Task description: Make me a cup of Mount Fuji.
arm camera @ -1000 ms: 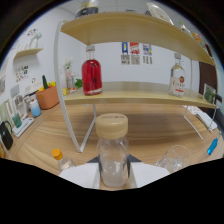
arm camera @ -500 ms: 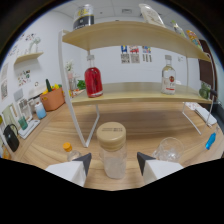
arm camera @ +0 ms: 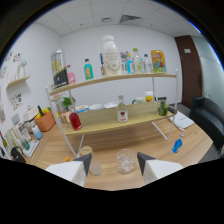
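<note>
Low at centre of frame, between parted fingers of gripper (arm camera: 114, 162): clear glass (arm camera: 124, 161), standing free on table (arm camera: 200, 145), gaps both sides. Nothing clamped. Looks light, rigid, slick, breakable; best pinched mid-wall. Jar (arm camera: 91, 161) just left of glass.

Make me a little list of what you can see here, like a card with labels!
place: a room with a wooden table and a two-level shelf
top shelf: many bottles, the big white bottle in the middle
lower shelf: red bottle, clear bottle
table: jar and glass, side by side
gripper: open, raised, holding nothing; glass between the fingers, jar by one finger
</note>
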Tool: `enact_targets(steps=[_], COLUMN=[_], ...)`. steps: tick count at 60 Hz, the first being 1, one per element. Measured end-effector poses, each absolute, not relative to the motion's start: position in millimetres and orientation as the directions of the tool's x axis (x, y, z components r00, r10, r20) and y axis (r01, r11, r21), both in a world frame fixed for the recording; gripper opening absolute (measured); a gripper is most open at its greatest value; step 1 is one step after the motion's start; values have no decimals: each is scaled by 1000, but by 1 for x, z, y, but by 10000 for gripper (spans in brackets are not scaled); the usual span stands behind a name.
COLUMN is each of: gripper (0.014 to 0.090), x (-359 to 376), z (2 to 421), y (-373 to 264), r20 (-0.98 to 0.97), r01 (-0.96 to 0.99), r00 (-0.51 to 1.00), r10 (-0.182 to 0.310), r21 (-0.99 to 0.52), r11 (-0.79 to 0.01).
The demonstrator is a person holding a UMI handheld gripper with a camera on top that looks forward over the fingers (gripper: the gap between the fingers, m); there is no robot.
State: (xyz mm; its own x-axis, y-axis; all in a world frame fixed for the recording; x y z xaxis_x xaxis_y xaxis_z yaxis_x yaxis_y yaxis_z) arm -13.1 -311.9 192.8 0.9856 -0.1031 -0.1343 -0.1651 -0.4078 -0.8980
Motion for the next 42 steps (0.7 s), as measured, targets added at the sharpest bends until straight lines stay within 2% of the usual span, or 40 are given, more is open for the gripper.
enact_targets(steps=[4,8,13,14,15,17,18,19,28,35,42], gripper=[858,858,859,796,857,855,797,856,855,854,850], x=[2,14,22,23,24,27,27,28,29,25,24], z=[209,240,287,297,308,328,337,346,412,436,425], y=[-313,-304,-288,-284,-280,-272,-267,-263,-220,-184,-144], r20=[-153,-166,-150,-145,-137,-122,-116,-108,-63,-57,-44], r01=[-197,-210,-190,-183,-175,-157,-149,-140,-83,-68,-52], r00=[978,975,978,979,980,983,984,985,992,996,997], r10=[-139,-147,-144,-142,-142,-139,-136,-135,-113,-73,-57], r21=[-894,-905,-929,-933,-937,-948,-952,-956,-979,-987,-987], r11=[-403,-370,-319,-309,-301,-277,-266,-256,-185,-144,-155])
